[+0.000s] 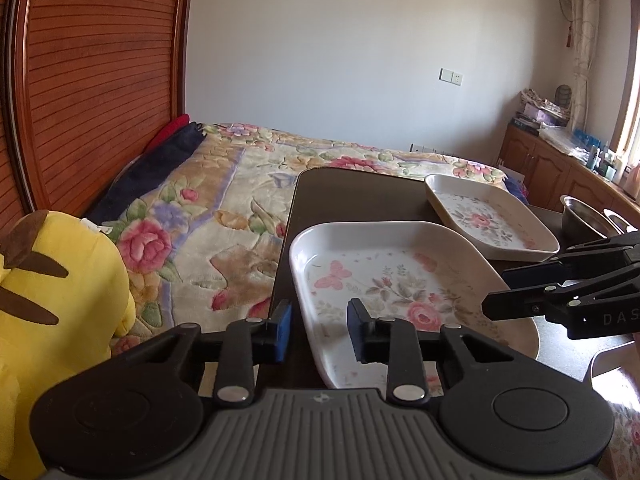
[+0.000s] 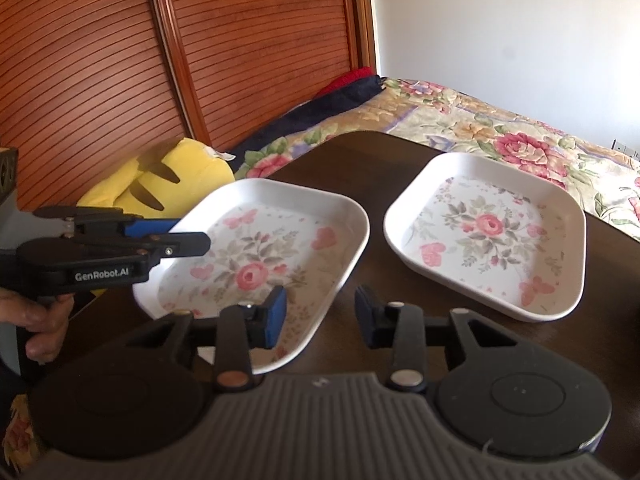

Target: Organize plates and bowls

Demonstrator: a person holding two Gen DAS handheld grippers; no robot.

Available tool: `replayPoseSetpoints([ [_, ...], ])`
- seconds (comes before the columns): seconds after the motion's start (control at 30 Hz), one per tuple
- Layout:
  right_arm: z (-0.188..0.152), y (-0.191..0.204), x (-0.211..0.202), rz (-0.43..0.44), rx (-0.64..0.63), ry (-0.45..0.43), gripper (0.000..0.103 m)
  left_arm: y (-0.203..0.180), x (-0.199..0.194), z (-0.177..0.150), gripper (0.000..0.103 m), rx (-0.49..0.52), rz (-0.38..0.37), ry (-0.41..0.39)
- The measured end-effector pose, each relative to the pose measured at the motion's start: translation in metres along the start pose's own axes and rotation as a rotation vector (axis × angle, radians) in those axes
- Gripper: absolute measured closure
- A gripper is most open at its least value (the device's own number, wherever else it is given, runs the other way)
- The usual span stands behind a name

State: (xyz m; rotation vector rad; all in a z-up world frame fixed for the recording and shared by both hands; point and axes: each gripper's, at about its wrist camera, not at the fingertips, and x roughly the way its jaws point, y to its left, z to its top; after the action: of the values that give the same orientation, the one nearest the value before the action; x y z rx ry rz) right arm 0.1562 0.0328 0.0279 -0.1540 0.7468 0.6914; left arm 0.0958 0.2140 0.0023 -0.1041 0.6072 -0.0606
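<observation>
From the left wrist camera, the left gripper [image 1: 319, 330] has its blue-padded fingers [image 1: 282, 330] spread, one on each side of the near left edge of the nearer white square plate with a rose and butterfly print [image 1: 384, 280]. That placing looks meant for a grip on the raised rim, but the pads pinch nothing yet. The plate sits at the near left corner of the dark brown tabletop [image 1: 352, 196], and its near part seems to pass the table edge, which would leave the rim free for a finger underneath. A second white floral square plate [image 1: 486, 216] lies farther back to the right, apart from the first. Beyond it stand stainless steel bowls [image 1: 582, 220], half cut off by the frame edge. The right gripper [image 1: 516, 292] reaches in from the right over the near plate's right rim. A yellow plush toy [image 1: 60, 300] lies on the flower-patterned bed [image 1: 224, 216] at the left.

From the right wrist camera, the right gripper [image 2: 320, 314] also holds nothing: its fingers [image 2: 274, 316] stand apart, one over the near plate's [image 2: 260, 256] corner, the other over bare tabletop [image 2: 360, 152]. The left gripper [image 2: 188, 236], held in a hand [image 2: 44, 320], points at the plate's left rim. The far plate [image 2: 486, 232] lies flat just beside; stacking the two seems the likely aim.
</observation>
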Motion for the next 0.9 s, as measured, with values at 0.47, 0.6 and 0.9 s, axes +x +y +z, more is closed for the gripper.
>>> replayPoseSetpoints([
  [0.47,0.0012,0.0025,0.0088,0.007,-0.015,0.025,0.076,0.0009,-0.0002,0.0009,0.079,-0.003,0.007,0.000],
  [0.6,0.0010,0.0029,0.0089,0.005,-0.016,0.025,0.077,-0.0004,-0.0018,-0.0001,0.083,0.001,0.010,0.002],
  [0.9,-0.0012,0.0012,0.0070,0.009,-0.005,0.021,0.084,-0.0003,-0.0058,-0.0007,0.084,-0.030,0.010,0.005],
])
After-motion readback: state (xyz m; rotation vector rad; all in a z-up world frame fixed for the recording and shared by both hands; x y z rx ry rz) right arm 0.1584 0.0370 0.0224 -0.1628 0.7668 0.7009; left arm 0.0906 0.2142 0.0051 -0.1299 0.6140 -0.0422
